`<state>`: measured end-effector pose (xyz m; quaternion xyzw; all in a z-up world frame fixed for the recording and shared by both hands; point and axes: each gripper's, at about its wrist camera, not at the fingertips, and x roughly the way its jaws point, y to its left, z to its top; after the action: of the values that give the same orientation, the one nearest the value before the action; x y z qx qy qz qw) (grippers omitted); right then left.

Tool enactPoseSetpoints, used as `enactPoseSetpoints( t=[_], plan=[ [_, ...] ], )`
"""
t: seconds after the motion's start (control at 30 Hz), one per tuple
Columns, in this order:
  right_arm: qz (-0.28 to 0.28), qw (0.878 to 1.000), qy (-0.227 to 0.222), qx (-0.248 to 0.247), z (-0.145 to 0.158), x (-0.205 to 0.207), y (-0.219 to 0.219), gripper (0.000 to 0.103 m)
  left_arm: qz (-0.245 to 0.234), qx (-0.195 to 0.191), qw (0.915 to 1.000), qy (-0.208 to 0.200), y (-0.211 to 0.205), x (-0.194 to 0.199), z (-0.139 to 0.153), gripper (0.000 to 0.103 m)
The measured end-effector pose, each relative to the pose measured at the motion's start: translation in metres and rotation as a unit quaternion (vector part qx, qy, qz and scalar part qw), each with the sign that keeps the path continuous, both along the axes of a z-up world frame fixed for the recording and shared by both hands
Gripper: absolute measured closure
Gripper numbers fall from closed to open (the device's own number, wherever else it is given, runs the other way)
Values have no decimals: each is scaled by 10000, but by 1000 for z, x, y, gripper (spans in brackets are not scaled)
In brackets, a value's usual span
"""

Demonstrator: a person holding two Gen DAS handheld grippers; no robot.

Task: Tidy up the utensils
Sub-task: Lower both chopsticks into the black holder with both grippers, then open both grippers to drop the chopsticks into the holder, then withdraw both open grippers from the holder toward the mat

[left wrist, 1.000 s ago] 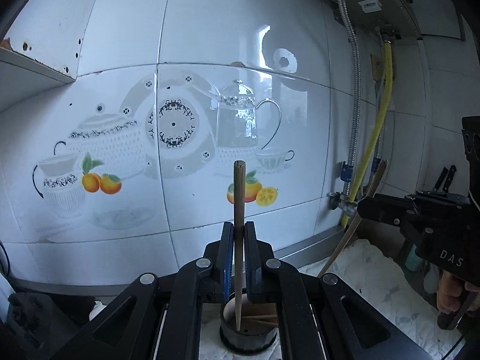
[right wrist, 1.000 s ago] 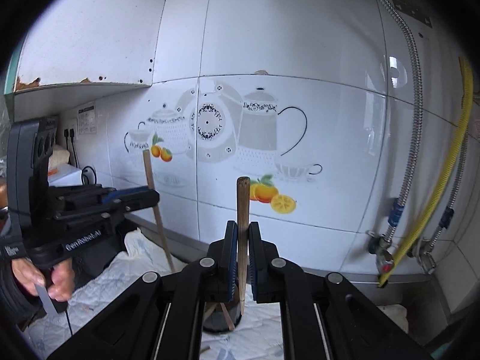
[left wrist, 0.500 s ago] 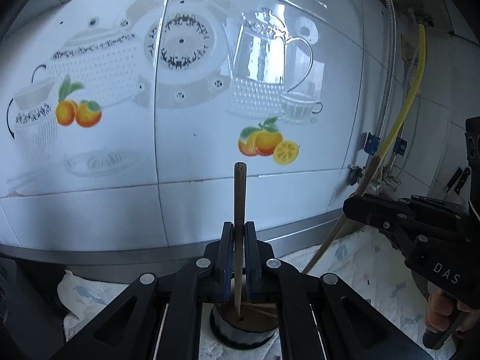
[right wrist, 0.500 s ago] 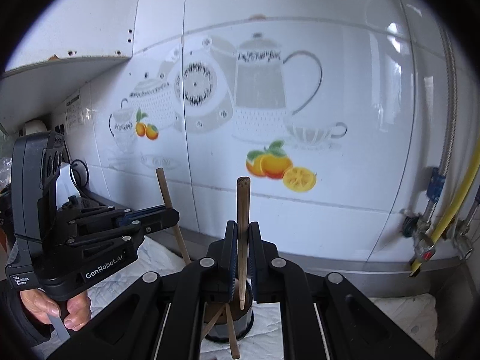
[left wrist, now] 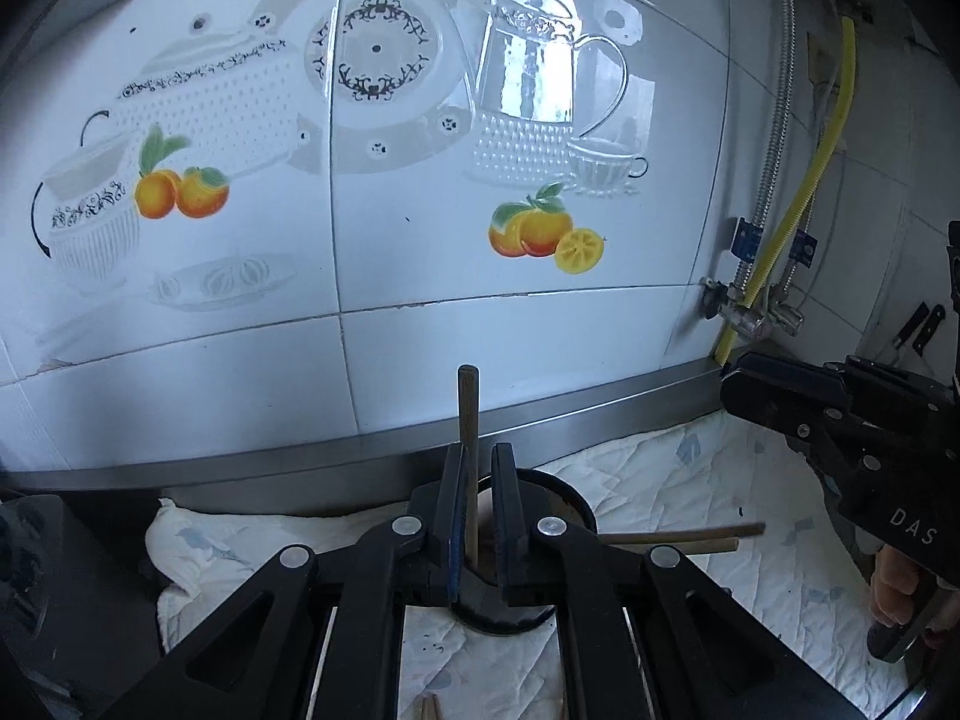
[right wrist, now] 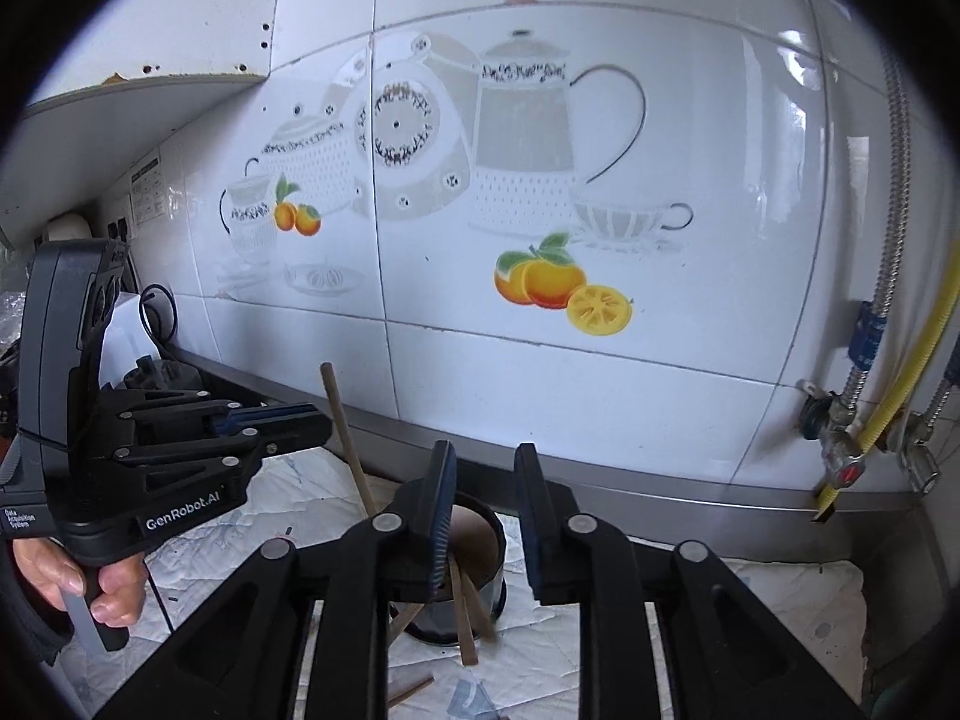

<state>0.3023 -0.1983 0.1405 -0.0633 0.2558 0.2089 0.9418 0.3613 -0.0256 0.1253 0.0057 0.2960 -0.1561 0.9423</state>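
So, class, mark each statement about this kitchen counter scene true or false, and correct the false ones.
1. The left claw grips a wooden chopstick upright. True.
2. The right claw is clamped on a chopstick. False: its jaws have just been opening and stand apart, gripping nothing.
3. The dark cup stands on a quilted white cloth. True.
4. The hose on the wall is red. False: it is yellow.
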Motion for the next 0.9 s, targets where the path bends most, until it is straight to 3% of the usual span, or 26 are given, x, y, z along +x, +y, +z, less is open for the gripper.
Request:
enactPoseSetpoints(
  t=[0.1,0.13,0.17,0.23,0.57,0.73,0.9],
  plan=[
    [-29,9999,-87,-59,8,-15,-4,75,14,70,10000,-32,8,-18,11,90],
    [-39,9999,-100,-67,11,-20,-6,72,23,84,10000,-43,10,-24,15,76],
    [-40,9999,-99,-79,12,-24,-7,70,41,86,9999,-76,14,-32,18,55],
    [-63,9998,-158,-112,15,-37,-10,66,102,116,9996,-237,21,-52,25,45],
    [-80,9997,-95,-213,7,-100,-21,57,131,410,9986,-298,49,-138,36,43],
    [-62,9998,3,-199,-17,-136,-23,55,172,465,9985,-215,65,-180,20,35],
    [25,9994,184,-281,-50,-171,-22,52,190,340,9992,-108,84,-216,-5,35]
  ],
)
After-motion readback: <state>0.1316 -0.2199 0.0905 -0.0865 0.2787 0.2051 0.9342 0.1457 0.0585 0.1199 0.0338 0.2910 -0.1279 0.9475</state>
